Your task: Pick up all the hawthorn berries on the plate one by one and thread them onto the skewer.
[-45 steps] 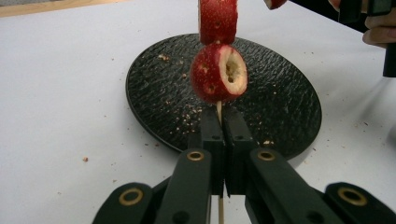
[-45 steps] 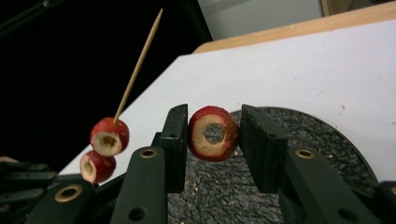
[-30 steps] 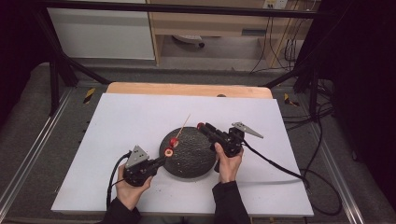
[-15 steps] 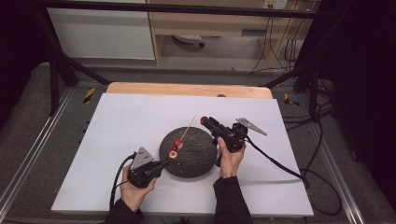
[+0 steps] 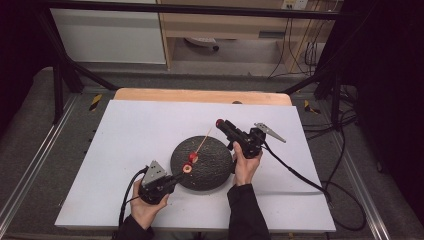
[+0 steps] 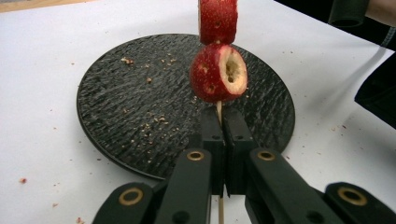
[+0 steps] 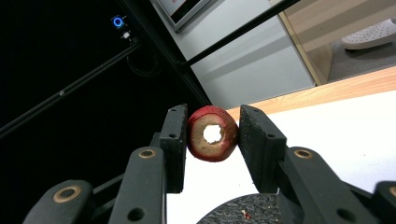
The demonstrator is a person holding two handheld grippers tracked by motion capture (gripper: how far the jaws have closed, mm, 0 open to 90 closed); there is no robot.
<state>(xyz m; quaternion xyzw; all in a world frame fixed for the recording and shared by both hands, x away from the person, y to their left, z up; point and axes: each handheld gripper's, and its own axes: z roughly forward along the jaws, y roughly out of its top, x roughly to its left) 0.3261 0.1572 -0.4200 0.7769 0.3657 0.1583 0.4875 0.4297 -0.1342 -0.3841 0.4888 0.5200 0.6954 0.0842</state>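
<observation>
Both grippers are black, the left gripper (image 5: 175,178) and right gripper (image 5: 222,125) each topped by a grey three-cornered plate; brass-ringed jaw pivots; trailing black cables; dark sleeves.

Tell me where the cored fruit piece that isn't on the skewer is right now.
The loose cored fruit piece sits clamped between the right gripper's jaws, held up past the far right edge of the black plate, beyond the skewer's free tip.

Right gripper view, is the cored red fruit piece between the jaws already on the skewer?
No, the cored fruit piece is clamped in the right gripper with its centre hole open and light showing through it.
</observation>
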